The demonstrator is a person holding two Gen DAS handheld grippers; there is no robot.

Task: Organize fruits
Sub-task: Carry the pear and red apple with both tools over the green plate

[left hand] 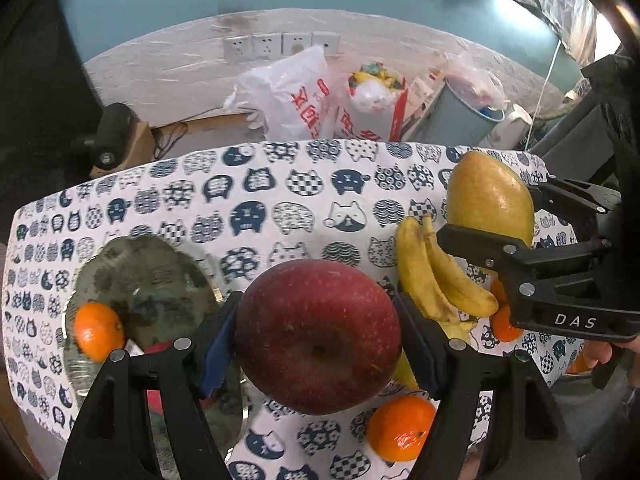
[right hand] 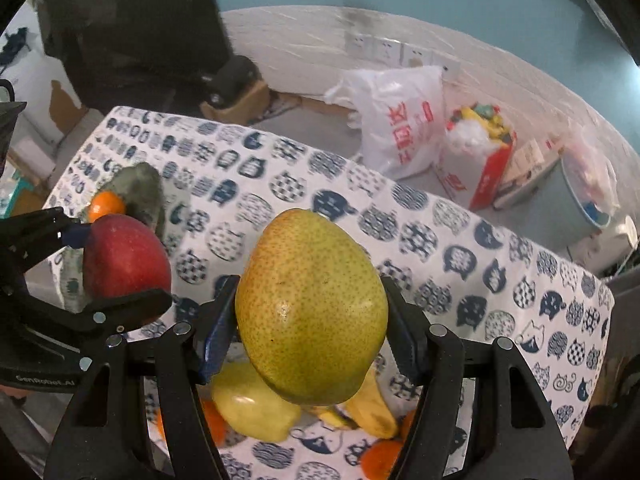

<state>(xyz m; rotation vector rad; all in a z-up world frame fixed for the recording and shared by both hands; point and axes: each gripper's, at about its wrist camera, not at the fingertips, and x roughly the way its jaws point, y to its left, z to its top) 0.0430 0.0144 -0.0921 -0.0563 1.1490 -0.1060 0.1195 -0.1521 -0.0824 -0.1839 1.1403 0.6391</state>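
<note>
My left gripper [left hand: 318, 340] is shut on a big red apple [left hand: 318, 336], lifted above the cat-print tablecloth [left hand: 280, 208]. Off to the left lies a glass plate [left hand: 152, 280] with a tangerine [left hand: 98, 330] on it. My right gripper [right hand: 312, 332] is shut on a yellow-green pear [right hand: 310, 308], also off the table. In the left wrist view that pear [left hand: 490, 196] shows at the right, above the bananas [left hand: 436, 276]. Another tangerine [left hand: 402, 428] lies below the apple. In the right wrist view a yellow fruit [right hand: 252, 404], bananas [right hand: 372, 408] and tangerines [right hand: 378, 458] lie under the pear.
Behind the table, on the floor by the wall, stand white plastic bags [left hand: 288, 96], a red-and-white box [left hand: 372, 108] and a grey bin [left hand: 468, 112]. A dark roller on a cardboard box [left hand: 116, 132] is at the back left. A hand [left hand: 600, 354] holds the right gripper.
</note>
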